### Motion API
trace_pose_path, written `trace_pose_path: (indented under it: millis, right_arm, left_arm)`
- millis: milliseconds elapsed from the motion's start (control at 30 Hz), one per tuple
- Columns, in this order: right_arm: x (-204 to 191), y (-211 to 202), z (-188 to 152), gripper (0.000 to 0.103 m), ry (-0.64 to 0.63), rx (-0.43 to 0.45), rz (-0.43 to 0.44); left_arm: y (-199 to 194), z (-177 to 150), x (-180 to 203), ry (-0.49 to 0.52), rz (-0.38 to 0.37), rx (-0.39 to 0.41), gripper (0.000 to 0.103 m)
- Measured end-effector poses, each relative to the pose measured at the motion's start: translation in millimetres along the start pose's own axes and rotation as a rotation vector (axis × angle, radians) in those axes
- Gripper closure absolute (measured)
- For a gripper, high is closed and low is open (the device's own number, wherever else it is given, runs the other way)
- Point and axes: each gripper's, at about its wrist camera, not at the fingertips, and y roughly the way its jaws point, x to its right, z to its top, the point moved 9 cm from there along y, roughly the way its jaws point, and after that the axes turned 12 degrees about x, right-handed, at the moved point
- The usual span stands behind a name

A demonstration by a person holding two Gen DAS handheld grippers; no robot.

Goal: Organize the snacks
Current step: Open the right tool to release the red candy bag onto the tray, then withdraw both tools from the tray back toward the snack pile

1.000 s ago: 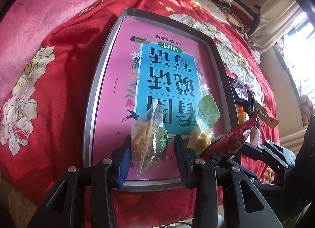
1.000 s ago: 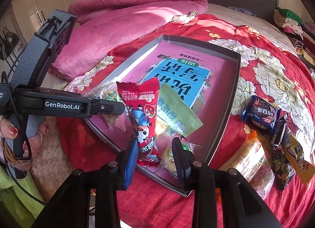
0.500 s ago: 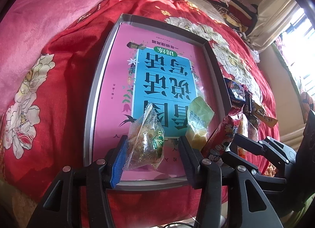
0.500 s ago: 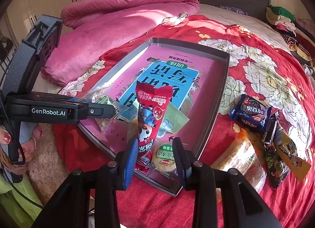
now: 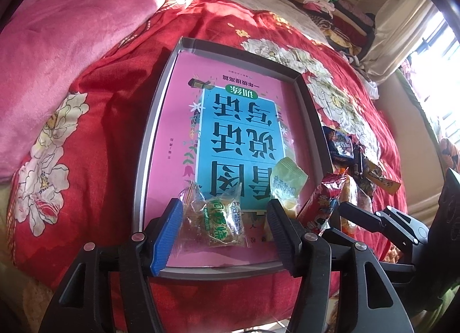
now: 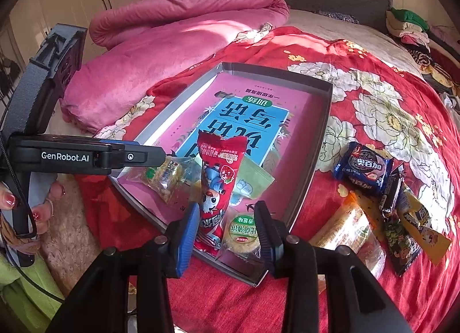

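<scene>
Over tray [image 5: 149,137] on bed: left tongs [image 5: 221,226] just widening, clear cracker packet [image 5: 215,218] lying loose between; right tongs [image 6: 227,226] just parting around upright red packet [image 6: 218,186]. Risk: toppling over tray rim.

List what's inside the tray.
The tray holds a pink book, a clear snack bag, a green packet, a red packet and a round cake. Anything under the book is hidden.
</scene>
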Motion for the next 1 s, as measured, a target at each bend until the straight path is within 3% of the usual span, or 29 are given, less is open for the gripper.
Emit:
trace_pose_path:
  millis: [200,567,1000]
  right_arm:
    - [-0.7,-6.3,4.4,0.062,0.004,0.026,0.003]
    - [10.2,-21.3,15.5,0.052,0.024,0.079,-0.021]
    - [31.0,-35.4,17.3,0.051,0.052,0.112,-0.066]
  left_arm:
    - [-8.0,8.5,5.8,0.005,-0.005,0.031,0.035]
    - [-19.6,17.2,18.7,0.015,-0.020,0.075,0.029]
    - [-22.6,12.9,39.7,0.056,-0.042,0.062,0.026]
